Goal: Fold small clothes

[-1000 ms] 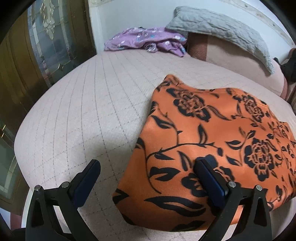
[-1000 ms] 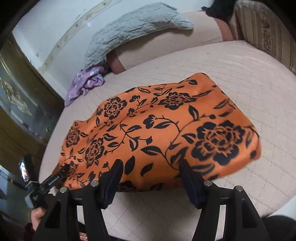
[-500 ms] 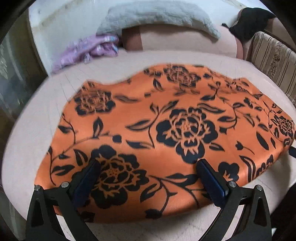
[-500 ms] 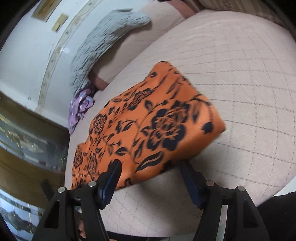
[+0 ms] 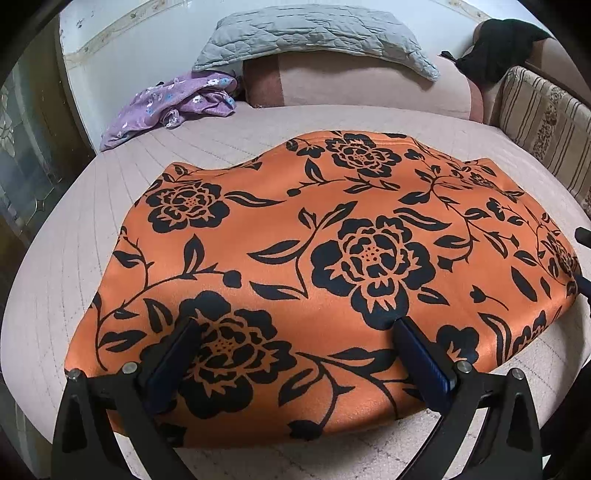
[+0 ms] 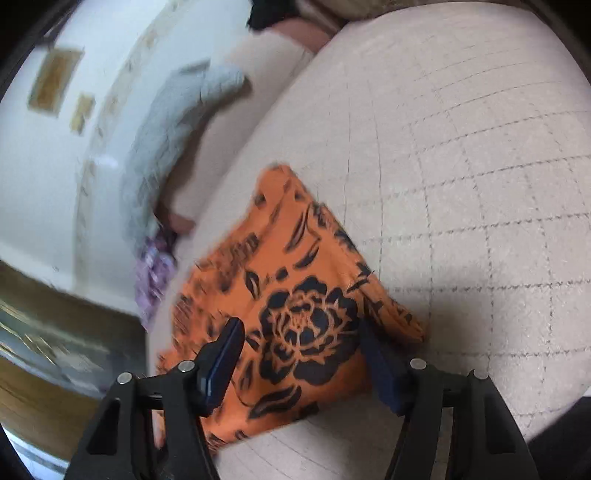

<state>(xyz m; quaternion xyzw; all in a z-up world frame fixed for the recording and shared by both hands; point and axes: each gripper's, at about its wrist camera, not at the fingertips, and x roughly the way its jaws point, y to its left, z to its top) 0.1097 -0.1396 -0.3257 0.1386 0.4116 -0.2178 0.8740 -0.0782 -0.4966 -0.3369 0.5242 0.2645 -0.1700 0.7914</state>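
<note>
Orange cloth (image 5: 332, 258) flat on bed (image 5: 55, 266); no legible writing. Left gripper (image 5: 295, 339) and right gripper (image 6: 301, 339) spread wide above its near edge.

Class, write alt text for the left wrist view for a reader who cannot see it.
An orange garment with black flowers lies spread flat on a pale quilted bed, with the open left gripper over its near edge. Behind lie crumpled purple clothing and a grey quilted pillow.

Grey quilted pillow (image 5: 314, 35) far ahead; striped cushion (image 5: 543, 122) ahead right; black garment (image 5: 506, 44) beyond it
</note>
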